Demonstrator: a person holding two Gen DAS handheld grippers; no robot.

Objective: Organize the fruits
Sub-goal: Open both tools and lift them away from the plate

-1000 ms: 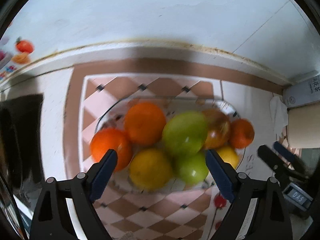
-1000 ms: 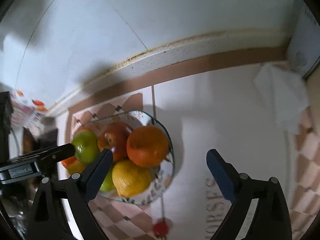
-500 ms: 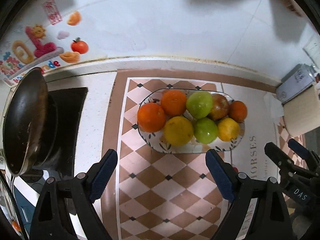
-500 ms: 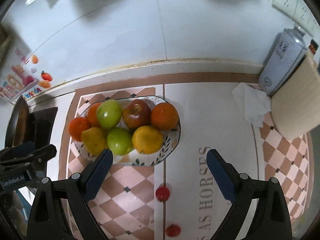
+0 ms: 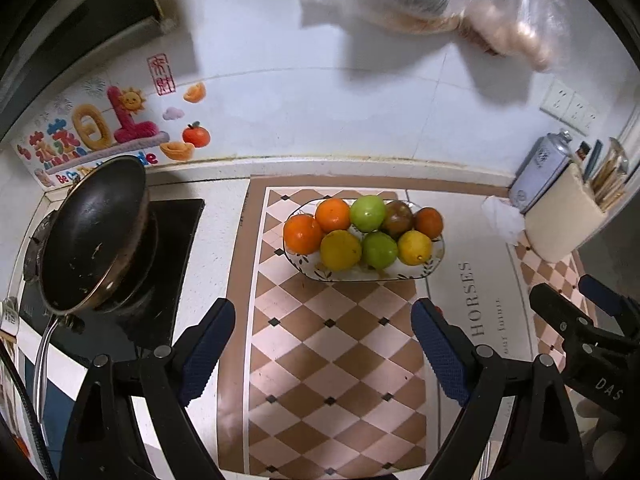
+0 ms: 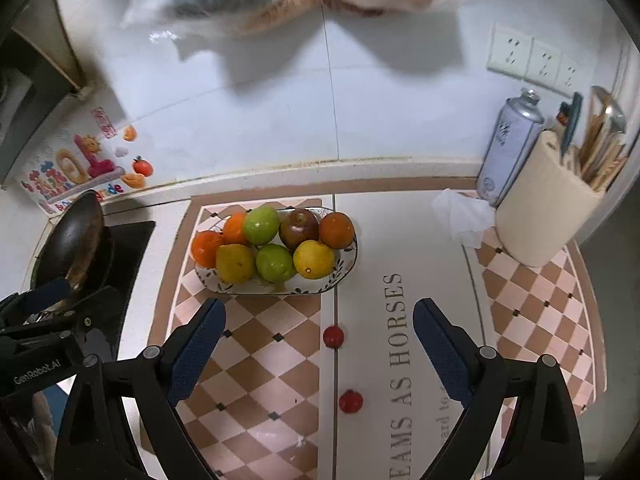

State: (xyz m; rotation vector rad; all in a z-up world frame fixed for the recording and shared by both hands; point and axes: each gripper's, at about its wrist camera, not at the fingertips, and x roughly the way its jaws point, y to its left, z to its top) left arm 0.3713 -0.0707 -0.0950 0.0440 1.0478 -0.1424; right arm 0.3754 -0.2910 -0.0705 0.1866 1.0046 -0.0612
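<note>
So both claws, left claw [image 5: 322, 344] & right claw [image 6: 318, 340], stand wide w/ nothing between the jaws, and the plate [image 6: 340, 270] of fruits [image 6: 276, 262] sits on the table just ahead of their tips, a bit left of centre for the right one. Fruit looks firm, round, smooth (prob. slippery, rolls easily), fairly light; I'd pinch each across its widest middle, front-row lemon [image 6: 313, 259] first, w/o squeezing hard enough to bruise.

A white plate [image 5: 434, 266] edged with dark leaf sprigs is filled with three oranges [image 5: 303, 233], two green apples [image 5: 367, 213], two yellow lemons [image 5: 341, 250] and one dark red-brown fruit [image 5: 397, 216]. The counter [image 5: 332, 344] is covered in brown-and-cream diamonds (small black squares at the corners).
</note>
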